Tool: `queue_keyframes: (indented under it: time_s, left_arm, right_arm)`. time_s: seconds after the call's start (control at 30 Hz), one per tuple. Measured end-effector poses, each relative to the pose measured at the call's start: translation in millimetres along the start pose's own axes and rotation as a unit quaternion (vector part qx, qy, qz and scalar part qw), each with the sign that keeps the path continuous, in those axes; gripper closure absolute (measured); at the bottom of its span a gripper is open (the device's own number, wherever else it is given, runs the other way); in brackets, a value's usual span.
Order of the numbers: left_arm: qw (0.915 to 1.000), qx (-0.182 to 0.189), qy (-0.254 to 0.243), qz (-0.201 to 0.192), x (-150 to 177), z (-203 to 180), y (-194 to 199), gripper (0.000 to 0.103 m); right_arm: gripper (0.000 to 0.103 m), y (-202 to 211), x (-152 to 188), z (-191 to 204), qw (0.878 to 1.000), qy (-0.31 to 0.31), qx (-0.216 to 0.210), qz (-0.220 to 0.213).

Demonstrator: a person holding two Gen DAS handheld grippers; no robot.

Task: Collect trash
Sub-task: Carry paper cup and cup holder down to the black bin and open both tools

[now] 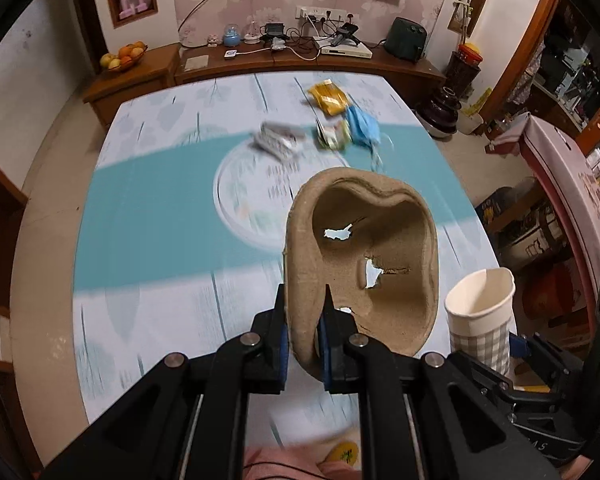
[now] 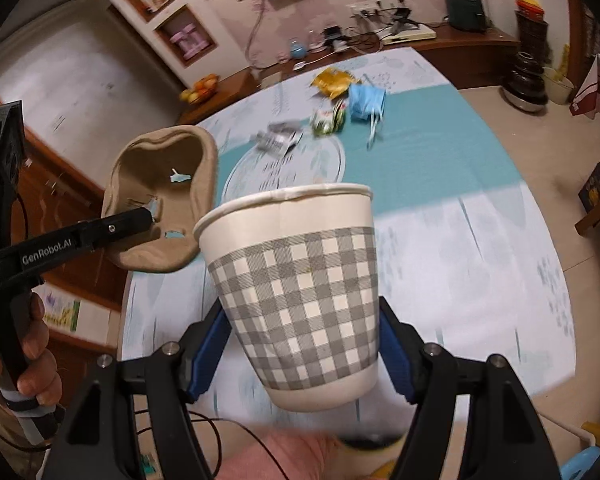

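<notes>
Beyond both raised tools, a blue-and-white counter (image 1: 148,208) carries the remaining litter at its far end: a yellow wrapper (image 1: 328,98), a blue mask (image 1: 364,126) and crumpled packets (image 1: 278,140). The left hand-held gripper (image 1: 304,312) pinches a torn pulp tray (image 1: 364,256); the right hand-held gripper (image 2: 304,344) clamps a checked paper cup (image 2: 296,288). Both loads hang over the near edge, so I judge neither tool can take more yet.
</notes>
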State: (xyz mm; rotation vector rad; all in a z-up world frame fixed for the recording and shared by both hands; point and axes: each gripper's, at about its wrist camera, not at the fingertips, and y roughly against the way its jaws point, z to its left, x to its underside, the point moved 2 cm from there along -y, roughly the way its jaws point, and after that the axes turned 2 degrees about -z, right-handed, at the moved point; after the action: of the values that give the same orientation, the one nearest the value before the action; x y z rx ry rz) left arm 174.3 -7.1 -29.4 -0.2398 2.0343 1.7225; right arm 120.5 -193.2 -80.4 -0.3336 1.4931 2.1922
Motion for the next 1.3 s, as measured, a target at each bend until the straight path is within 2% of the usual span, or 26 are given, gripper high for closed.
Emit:
queue_keyframes:
  time_s: [0.17,0.33,0.5,0.67,0.83,1.0,1.17,1.3]
  left_arm:
    - [0.9999,-0.002,0.011,0.010,74,-27,26,0.093]
    - [0.9997,-0.002,0.012,0.023,132,-42,45,0.093]
    - [0.9993,-0.010,0.001,0.037,173,-48,53,0.093]
    - [0.9981,-0.019,-0.006,0.058,207,-44,41,0.093]
    - [0.9941,-0.013,-0.003,0.107,242,-35,1,0.093]
    - [0.9879,-0.019,-0.014,0.153,283,-28,-64,0.093]
    - [0.9835,-0.036,-0.041,0.173,317,-22,-131,0.093]
    - [0.9825,-0.030,-0.054,0.176,336,-22,-177,0.093]
  right_arm:
    - [0.034,31,56,-11,1.000,0.017,-0.012,0.019]
    - [0.034,54,104,-20,0.999,0.022,-0.018,0.038]
    - [0.034,64,141,-30,0.998,0.003,-0.018,0.058]
    - [0.034,58,172,-41,0.997,-0.033,-0.009,0.076]
    - [0.034,40,203,-58,0.993,-0.062,0.018,0.101]
    - [0.034,-1,235,-81,0.986,-0.102,0.047,0.125]
    - [0.033,-60,278,-108,0.975,-0.144,0.079,0.150]
    - [0.033,-110,312,-125,0.966,-0.171,0.097,0.166]
